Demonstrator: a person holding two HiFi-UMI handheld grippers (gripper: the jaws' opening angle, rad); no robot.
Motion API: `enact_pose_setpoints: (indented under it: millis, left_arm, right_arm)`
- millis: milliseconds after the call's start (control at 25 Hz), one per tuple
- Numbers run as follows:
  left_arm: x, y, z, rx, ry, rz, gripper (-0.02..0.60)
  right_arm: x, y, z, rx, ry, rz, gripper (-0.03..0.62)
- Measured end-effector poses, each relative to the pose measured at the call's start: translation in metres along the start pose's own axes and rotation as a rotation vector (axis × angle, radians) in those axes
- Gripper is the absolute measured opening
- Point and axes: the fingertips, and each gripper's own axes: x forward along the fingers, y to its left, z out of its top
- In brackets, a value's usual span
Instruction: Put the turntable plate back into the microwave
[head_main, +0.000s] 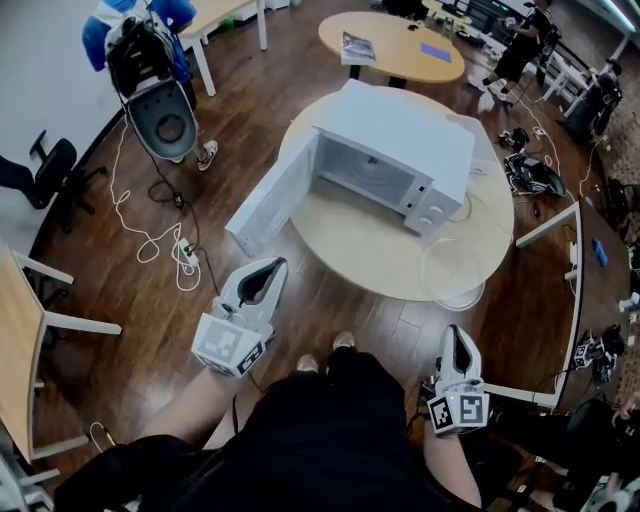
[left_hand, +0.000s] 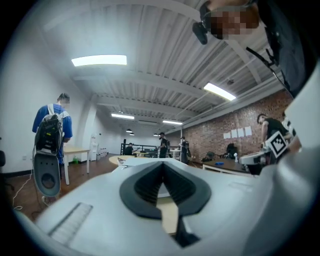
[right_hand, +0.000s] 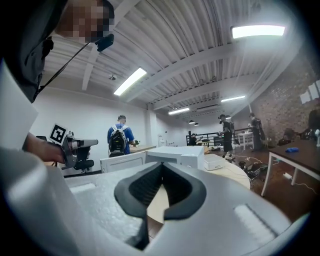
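Note:
A white microwave (head_main: 405, 150) stands on a round wooden table (head_main: 350, 245), its door (head_main: 268, 198) swung open to the left and its chamber bare. The clear glass turntable plate (head_main: 452, 272) lies flat on the table's near right edge, in front of the microwave. My left gripper (head_main: 277, 264) is held near the person's body, short of the table's near edge and below the open door; it is shut with nothing in it. My right gripper (head_main: 455, 331) hangs just short of the plate, shut and empty. The right gripper view shows the microwave (right_hand: 176, 156) beyond the closed jaws.
A second round table (head_main: 392, 45) stands behind. A person with a backpack (head_main: 150, 60) is at the far left, beside white cables (head_main: 160, 235) on the wooden floor. A desk (head_main: 592, 290) runs along the right, another (head_main: 20, 340) sits at the left, and a black chair (head_main: 45, 170) stands near the wall.

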Motion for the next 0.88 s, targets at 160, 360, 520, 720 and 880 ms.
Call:
enact_pose_setpoints:
  millis: [160,360,520,720,880]
  left_arm:
    - [0.014,0.007,0.004,-0.006,-0.007,0.001,0.006]
    - [0.031,0.015,0.008,0.016,0.005,-0.001,0.006]
    - [0.044,0.026,0.006,0.03,0.027,0.002,0.006]
    - [0.07,0.041,0.004,0.042,0.045,0.007,0.008]
    - [0.098,0.051,0.003,0.033,0.057,0.013,0.006]
  right_arm:
    - [0.008,-0.001,0.003,-0.017,-0.009,-0.005,0.002]
    - [0.032,-0.015,-0.005,0.006,-0.016,-0.022,0.002]
    - [0.052,-0.023,-0.009,0.022,-0.022,-0.027,0.0]
    - [0.082,-0.035,-0.013,0.03,-0.009,-0.029,0.002]
    - [0.109,-0.049,-0.012,0.039,0.003,-0.035,0.0]
